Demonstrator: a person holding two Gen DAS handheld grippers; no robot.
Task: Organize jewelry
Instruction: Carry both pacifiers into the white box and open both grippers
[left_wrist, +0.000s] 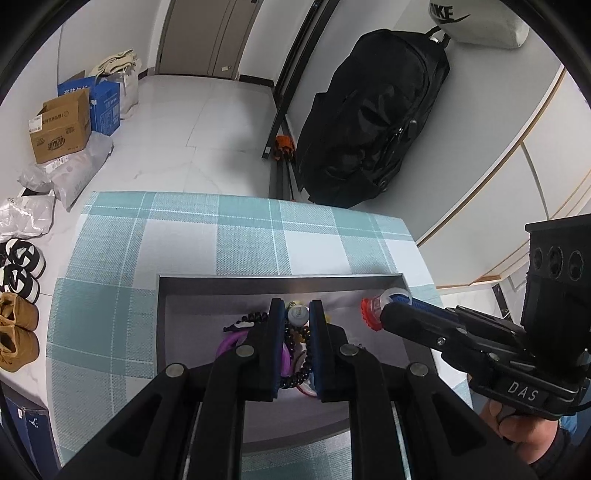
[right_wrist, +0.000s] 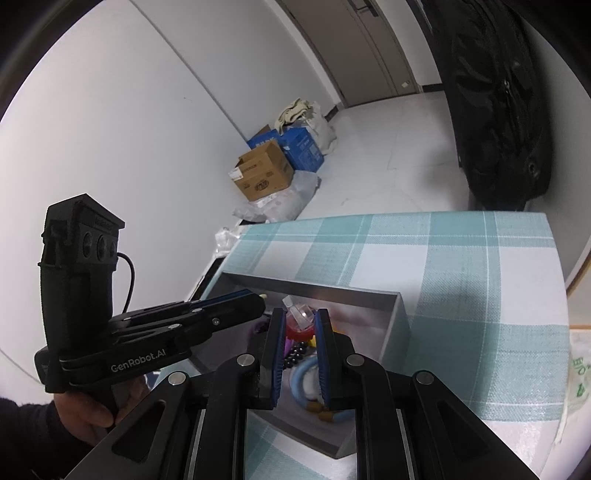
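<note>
Jewelry tray on the surface

The tray (left_wrist: 280, 282) sits on the placemat (left_wrist: 184, 240) covering the surface. In the tray lie a bead bracelet (left_wrist: 295, 374) and rings (right_wrist: 306, 384). Beyond the tray's far edge a backpack (left_wrist: 369, 122) stands on the floor; cardboard boxes (left_wrist: 61, 125) lie far left of it.

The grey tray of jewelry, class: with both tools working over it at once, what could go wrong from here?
1. The right tool holds a clear and red piece at its very tips; it could slip and drop into the grey tray.
2. The left tool sits in a tangle of black beads and a purple band; lifting one might drag the others out.
3. Both tools are close together and might collide.
</note>
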